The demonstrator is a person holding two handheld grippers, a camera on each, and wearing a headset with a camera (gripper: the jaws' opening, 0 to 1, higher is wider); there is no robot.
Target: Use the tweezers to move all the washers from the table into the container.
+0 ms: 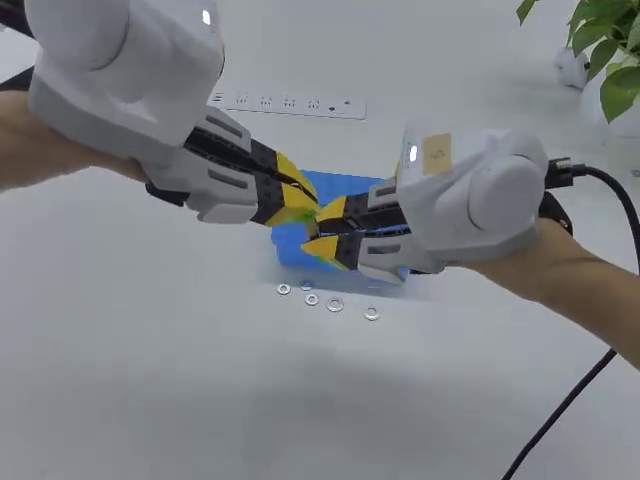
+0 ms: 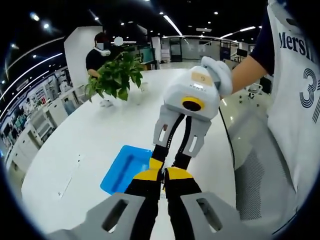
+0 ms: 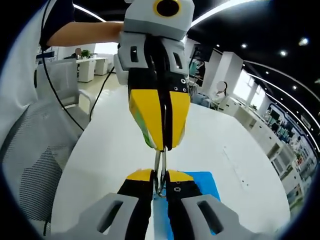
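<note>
Left gripper [image 1: 305,200] and right gripper [image 1: 322,232] fingers [image 3: 147,112] pinched shut on the tweezers [image 3: 160,167] above the container [image 1: 295,250]. 5 washers [image 1: 335,305] on the counter [image 1: 150,380]

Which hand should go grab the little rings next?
Probably the right. The right gripper sits nearest the washers in the head view, and the tweezers run between its closed jaws. The left gripper pinches their other end, farther from the washers.
</note>
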